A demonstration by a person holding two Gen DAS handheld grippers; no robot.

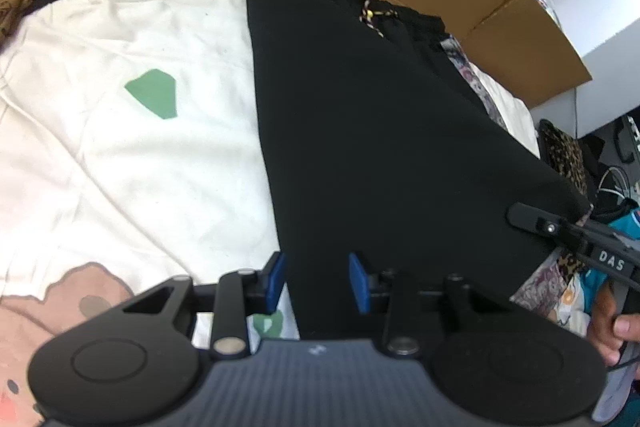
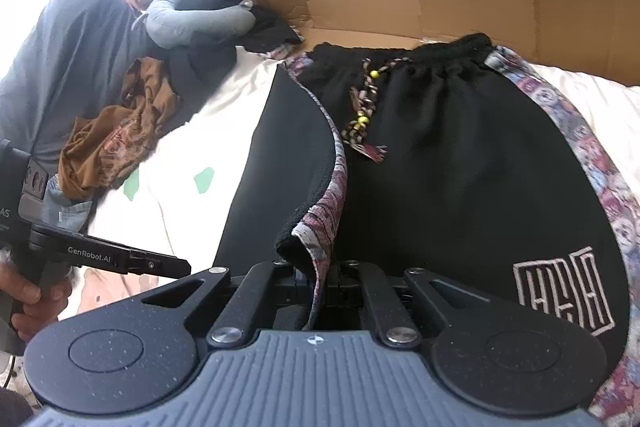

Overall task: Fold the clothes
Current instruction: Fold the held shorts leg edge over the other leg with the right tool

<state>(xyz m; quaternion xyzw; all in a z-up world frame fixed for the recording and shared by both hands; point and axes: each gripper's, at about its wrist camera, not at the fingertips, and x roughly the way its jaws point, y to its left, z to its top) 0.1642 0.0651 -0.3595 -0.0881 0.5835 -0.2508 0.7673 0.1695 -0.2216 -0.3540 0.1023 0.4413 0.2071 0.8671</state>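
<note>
Black trousers [image 2: 460,167] pinched in right fingers [image 2: 316,283], left fingers [image 1: 280,277] parted.

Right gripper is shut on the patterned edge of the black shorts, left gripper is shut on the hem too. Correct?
Half right. The right gripper is shut on the patterned edge of the black shorts. The left gripper is not: in the left wrist view its blue pads stand apart over the fabric, pressing on nothing.
</note>
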